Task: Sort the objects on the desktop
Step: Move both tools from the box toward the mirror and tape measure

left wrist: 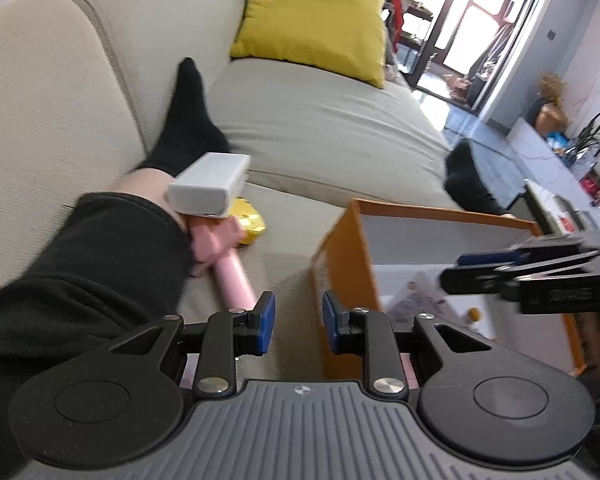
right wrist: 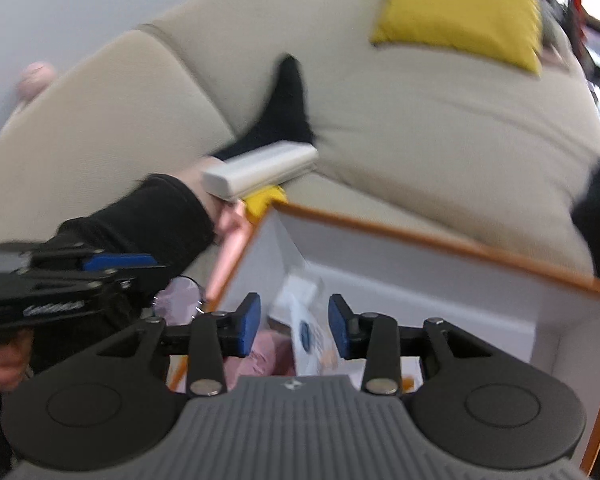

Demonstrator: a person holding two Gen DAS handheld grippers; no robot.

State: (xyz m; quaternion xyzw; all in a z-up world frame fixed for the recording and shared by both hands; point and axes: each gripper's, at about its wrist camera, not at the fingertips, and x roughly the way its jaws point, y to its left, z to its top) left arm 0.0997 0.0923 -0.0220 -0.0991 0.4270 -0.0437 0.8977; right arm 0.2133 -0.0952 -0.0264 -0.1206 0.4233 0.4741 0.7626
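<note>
An orange box with white inside [left wrist: 340, 256] [right wrist: 452, 240] sits on the sofa seat. It holds a printed white packet [right wrist: 312, 332] and a pink soft item [right wrist: 268, 360]. Left of it lie a white rectangular box [left wrist: 210, 186] [right wrist: 260, 170], a pink stick-shaped object [left wrist: 230, 276] [right wrist: 230, 248] and a yellow object [left wrist: 252, 224] [right wrist: 264, 202], against a person's leg. My left gripper [left wrist: 299, 322] is open and empty, low beside the box's left wall. My right gripper [right wrist: 294, 330] is open and empty over the box's inside; it also shows in the left wrist view [left wrist: 500, 268].
A person's leg in black trousers and black sock [left wrist: 188, 120] stretches along the beige sofa [left wrist: 320, 128]. A yellow cushion [left wrist: 312, 20] leans at the back. Round glasses [right wrist: 180, 296] lie by the box's left corner. The other foot [left wrist: 472, 176] is right of the box.
</note>
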